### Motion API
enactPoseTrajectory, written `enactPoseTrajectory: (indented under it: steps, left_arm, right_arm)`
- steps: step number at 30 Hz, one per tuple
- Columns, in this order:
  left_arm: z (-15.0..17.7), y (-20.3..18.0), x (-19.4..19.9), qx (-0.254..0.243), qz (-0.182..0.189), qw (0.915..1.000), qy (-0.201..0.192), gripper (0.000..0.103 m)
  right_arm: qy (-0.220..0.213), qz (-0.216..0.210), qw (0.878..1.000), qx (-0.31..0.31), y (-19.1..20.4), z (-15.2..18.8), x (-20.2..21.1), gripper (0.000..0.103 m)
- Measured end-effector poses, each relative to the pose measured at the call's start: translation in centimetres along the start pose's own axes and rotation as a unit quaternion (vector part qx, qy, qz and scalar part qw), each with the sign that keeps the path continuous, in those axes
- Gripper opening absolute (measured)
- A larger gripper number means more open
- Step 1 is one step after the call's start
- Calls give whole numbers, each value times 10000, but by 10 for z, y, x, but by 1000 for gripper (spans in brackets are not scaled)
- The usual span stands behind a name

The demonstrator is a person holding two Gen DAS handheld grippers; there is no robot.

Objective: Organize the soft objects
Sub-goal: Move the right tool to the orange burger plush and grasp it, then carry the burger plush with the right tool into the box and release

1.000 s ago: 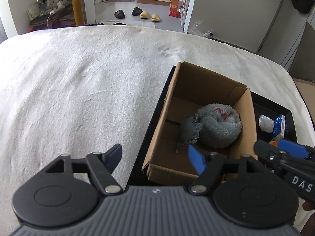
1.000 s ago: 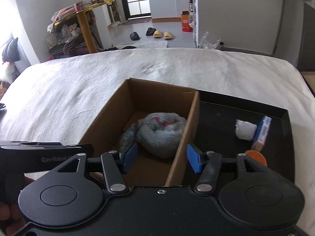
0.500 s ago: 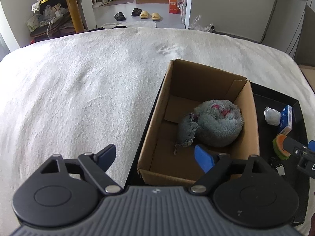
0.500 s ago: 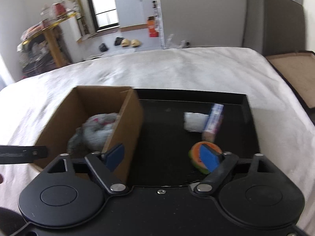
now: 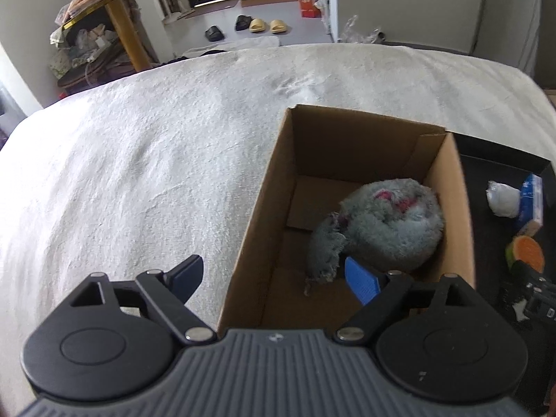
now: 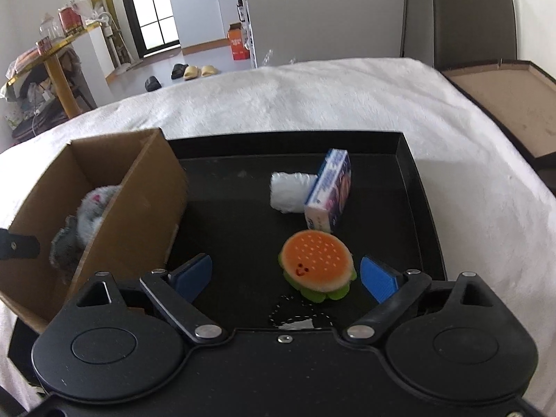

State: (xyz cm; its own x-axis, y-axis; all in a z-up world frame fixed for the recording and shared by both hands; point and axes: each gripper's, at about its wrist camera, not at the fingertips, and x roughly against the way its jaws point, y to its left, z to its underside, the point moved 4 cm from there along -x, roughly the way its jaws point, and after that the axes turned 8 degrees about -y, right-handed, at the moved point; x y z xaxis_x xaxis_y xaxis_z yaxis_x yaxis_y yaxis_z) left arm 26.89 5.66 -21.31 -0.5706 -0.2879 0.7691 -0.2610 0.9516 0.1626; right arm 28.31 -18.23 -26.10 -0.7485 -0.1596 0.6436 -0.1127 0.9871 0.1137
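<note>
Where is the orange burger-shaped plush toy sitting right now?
In the right wrist view, the orange burger-shaped plush toy lies on the black tray, between the open right gripper's fingers, just nearer than the upright blue-and-white packet, right of the cardboard box.

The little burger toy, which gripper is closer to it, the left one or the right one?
Right. The right gripper hangs open just in front of the burger toy, which sits near its right jaw on the black tray. The left gripper is open over the cardboard box, off to the burger's left.

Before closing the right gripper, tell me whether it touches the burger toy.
Apart. The right wrist view shows black tray between the burger toy and both open fingers of the right gripper.
</note>
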Motion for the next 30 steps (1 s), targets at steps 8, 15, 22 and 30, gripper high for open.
enactPoseTrajectory:
  steps: [8,15,22,30]
  left_arm:
    - [-1,-3,-15,26,-243,9996,145,88]
    - [-3,-9,-14,-60,-217,9996,141,88]
    - [1,-8,-11,-136,-165,9996,199,88]
    - [4,-4,1,-94,-71,9998,162,88]
  right_arm:
    - [87,97,9999,99,-7,7,-22,93]
    - [68,254,9992,300,-5,14,-35,88]
    - [291,221,9993,101,-12,20,-34,45]
    - [198,223,9995,116,-13,15,-12,44]
